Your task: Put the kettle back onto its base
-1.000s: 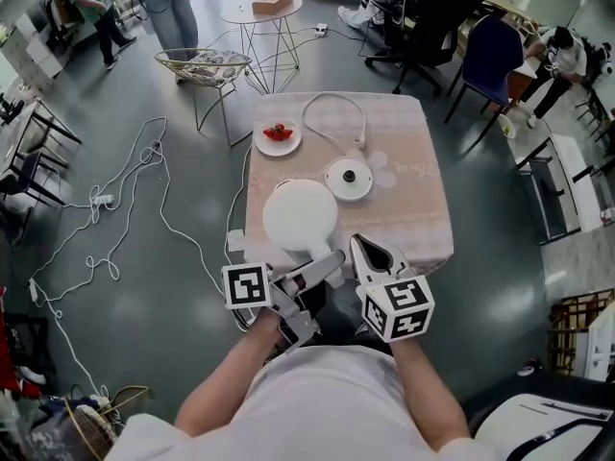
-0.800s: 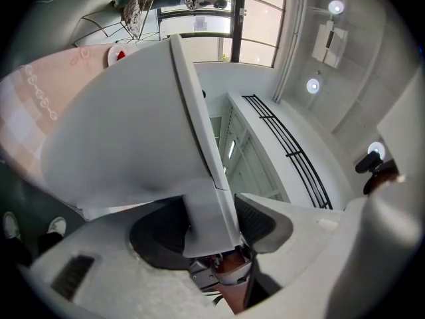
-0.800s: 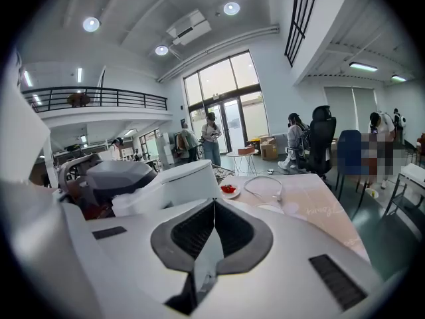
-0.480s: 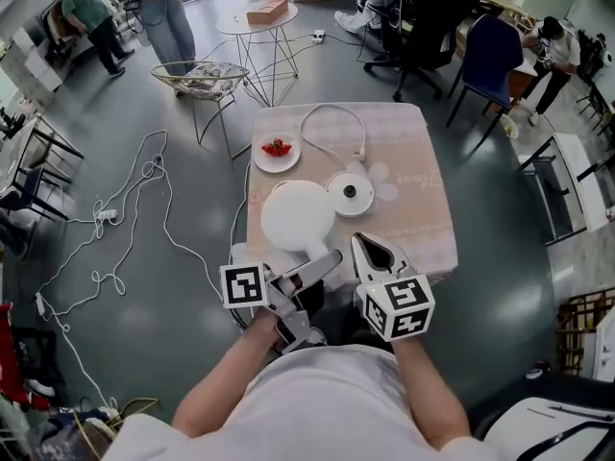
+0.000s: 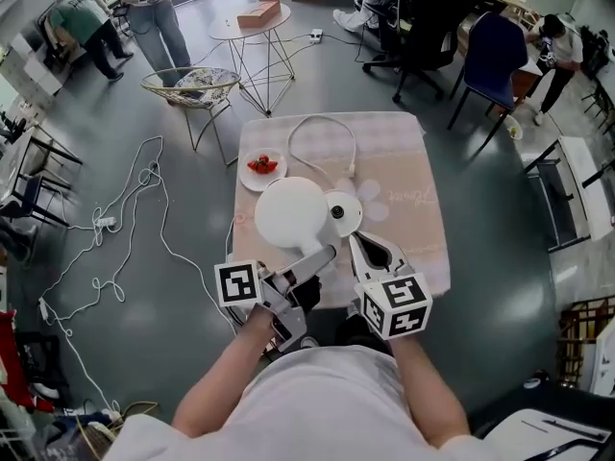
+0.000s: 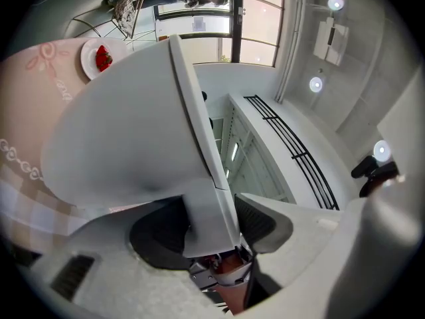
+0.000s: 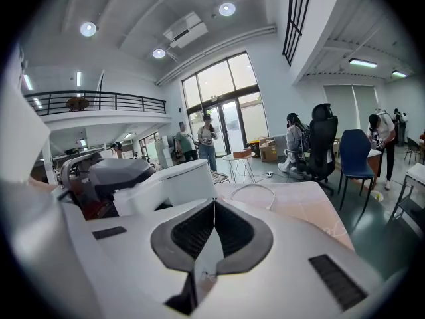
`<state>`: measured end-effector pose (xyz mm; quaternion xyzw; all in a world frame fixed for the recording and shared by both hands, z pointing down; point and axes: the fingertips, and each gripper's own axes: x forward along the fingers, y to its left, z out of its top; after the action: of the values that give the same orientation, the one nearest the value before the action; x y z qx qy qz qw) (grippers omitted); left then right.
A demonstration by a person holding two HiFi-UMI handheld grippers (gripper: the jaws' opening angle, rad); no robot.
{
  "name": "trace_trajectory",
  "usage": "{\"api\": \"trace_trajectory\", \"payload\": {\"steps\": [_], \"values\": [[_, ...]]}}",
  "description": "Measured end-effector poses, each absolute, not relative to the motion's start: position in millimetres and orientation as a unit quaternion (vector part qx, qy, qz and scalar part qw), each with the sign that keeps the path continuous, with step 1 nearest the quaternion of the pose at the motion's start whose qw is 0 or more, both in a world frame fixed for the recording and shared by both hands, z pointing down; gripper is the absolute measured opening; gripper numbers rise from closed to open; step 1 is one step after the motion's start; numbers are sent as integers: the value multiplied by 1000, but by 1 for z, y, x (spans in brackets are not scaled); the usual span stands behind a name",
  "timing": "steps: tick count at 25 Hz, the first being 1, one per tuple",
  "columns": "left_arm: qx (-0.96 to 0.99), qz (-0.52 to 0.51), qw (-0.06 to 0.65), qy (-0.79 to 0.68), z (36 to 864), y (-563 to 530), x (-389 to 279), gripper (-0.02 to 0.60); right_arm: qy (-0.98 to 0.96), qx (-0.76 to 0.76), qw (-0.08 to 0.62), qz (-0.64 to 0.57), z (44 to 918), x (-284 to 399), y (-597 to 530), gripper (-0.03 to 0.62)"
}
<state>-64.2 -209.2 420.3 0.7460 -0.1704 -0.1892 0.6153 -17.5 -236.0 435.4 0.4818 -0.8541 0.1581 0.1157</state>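
Note:
My left gripper point(image 5: 320, 257) is shut on the handle of the white kettle point(image 5: 291, 211), which hangs over the front left of the pink-clothed table point(image 5: 413, 209). In the left gripper view the handle point(image 6: 211, 211) sits clamped between both dark pads, and the kettle body point(image 6: 133, 131) fills the view ahead. The round white base point(image 5: 342, 211) lies just right of the kettle, its left edge hidden under the body. Its cord point(image 5: 317, 128) loops toward the table's back. My right gripper point(image 5: 362, 245) hovers beside the handle, shut with nothing in it, its pads point(image 7: 199, 228) touching.
A plate of strawberries point(image 5: 261, 168) sits at the table's left edge behind the kettle. Beyond the table stand a wire basket chair point(image 5: 190, 84), a round side table point(image 5: 252, 22), office chairs point(image 5: 490, 51) and people. White cables point(image 5: 125, 219) trail over the floor at left.
Both grippers have moved forward over the table together. The kettle has travelled with the left gripper toward the base and now overlaps the base's left edge.

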Motion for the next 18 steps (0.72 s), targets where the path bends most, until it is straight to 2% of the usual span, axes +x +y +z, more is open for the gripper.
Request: {"api": "trace_trajectory", "payload": {"steps": [18], "values": [[744, -182, 615, -187, 431, -274, -10, 218, -857, 473, 105, 173, 444, 41, -302, 5]]}}
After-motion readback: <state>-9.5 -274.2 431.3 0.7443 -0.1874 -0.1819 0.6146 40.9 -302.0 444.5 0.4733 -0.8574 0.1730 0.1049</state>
